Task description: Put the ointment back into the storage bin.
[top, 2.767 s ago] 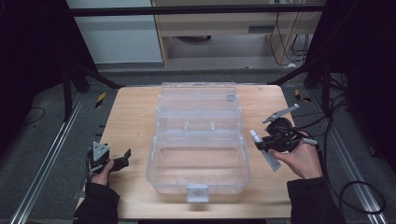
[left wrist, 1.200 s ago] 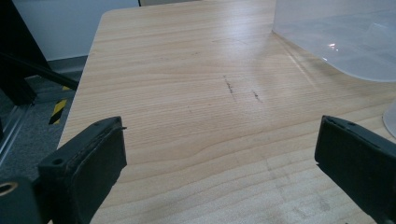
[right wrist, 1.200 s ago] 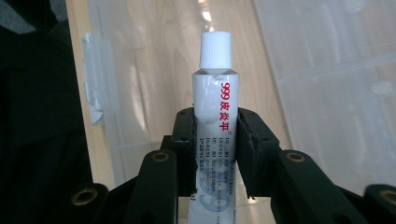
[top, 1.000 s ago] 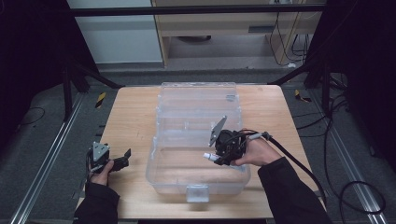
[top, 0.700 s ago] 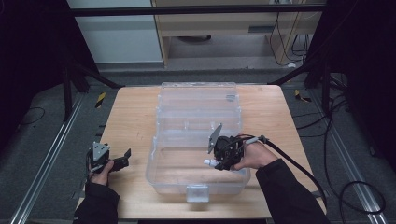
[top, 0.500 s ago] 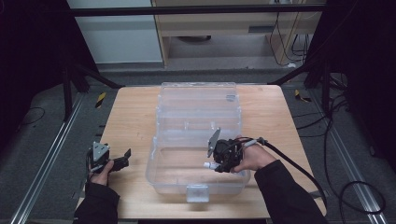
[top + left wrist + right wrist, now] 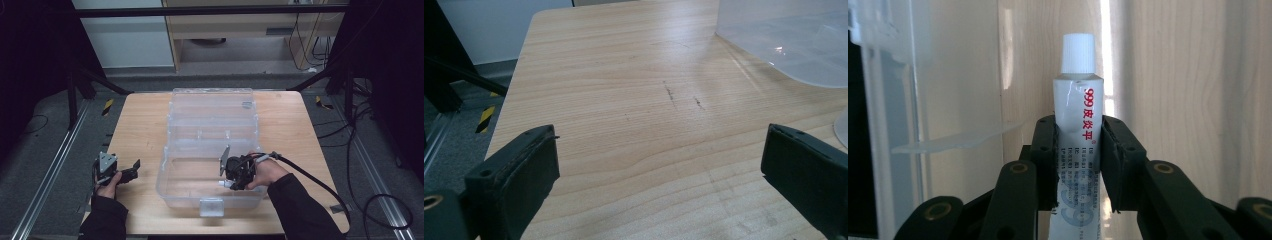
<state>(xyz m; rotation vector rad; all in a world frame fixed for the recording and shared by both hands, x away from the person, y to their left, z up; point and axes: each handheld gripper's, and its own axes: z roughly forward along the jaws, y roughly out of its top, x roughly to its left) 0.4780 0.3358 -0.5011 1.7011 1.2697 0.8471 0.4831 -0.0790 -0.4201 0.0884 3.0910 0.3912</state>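
Observation:
A clear plastic box (image 7: 210,150) stands open in the middle of the wooden table (image 7: 140,125), its lid laid back toward the far side. My right gripper (image 7: 226,183) reaches into the near half of the box, shut on a white ointment tube (image 7: 1077,110) with a white cap and red print. The cap points away from the jaws toward the box floor. In the right gripper view the black pads press both sides of the tube (image 7: 222,183). My left gripper (image 7: 134,169) rests at the table's near left corner, open, with bare wood between its pads (image 7: 519,175).
The box's latch (image 7: 211,206) faces the near table edge. A corner of the clear box (image 7: 784,40) lies to the right ahead of the left gripper. Black frame posts and cables surround the table. A black cable (image 7: 310,177) trails from the right gripper.
The right gripper carried the tube from the table's right side over the box, then sank lower into its near half. The left gripper stayed put.

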